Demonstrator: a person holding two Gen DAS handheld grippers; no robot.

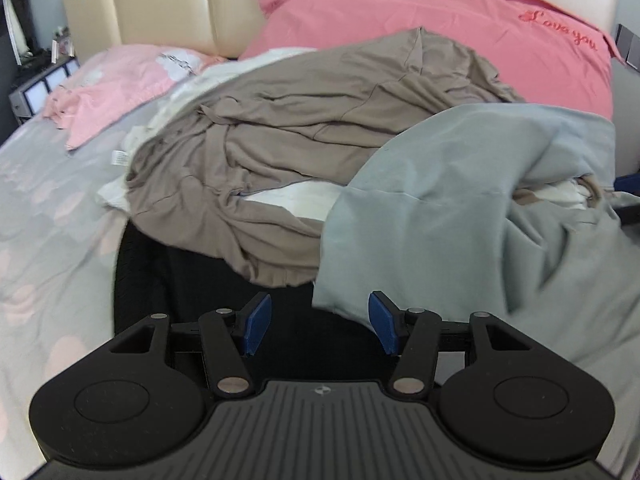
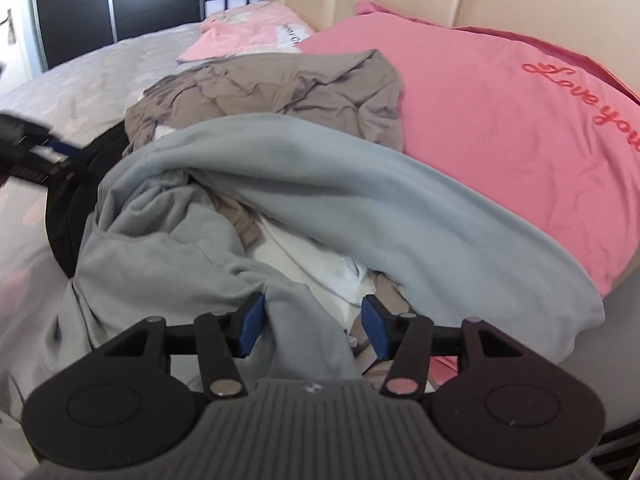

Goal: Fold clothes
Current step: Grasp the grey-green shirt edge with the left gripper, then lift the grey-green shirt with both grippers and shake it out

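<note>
A pile of clothes lies on the bed. A light blue-grey garment (image 1: 460, 220) (image 2: 340, 200) is crumpled on top at the right. It partly covers a taupe garment (image 1: 300, 140) (image 2: 280, 84) and a white one (image 1: 304, 196) (image 2: 312, 256). A black garment (image 1: 180, 280) (image 2: 68, 216) lies under the pile's near left side. My left gripper (image 1: 320, 322) is open above the black garment, just beside the blue-grey hem and holding nothing. My right gripper (image 2: 314, 328) is open, with a fold of the blue-grey garment lying between its fingers. The left gripper (image 2: 32, 152) also shows, blurred, at the right wrist view's left edge.
A big pink pillow (image 1: 440, 40) (image 2: 500, 140) reading "Love you" sits behind the pile against a cream padded headboard (image 1: 160, 0). A pale pink pillow (image 1: 120, 88) lies further left. The grey sheet (image 1: 48, 200) with pink hearts spreads leftward. A dark wardrobe (image 2: 72, 0) stands beyond the bed.
</note>
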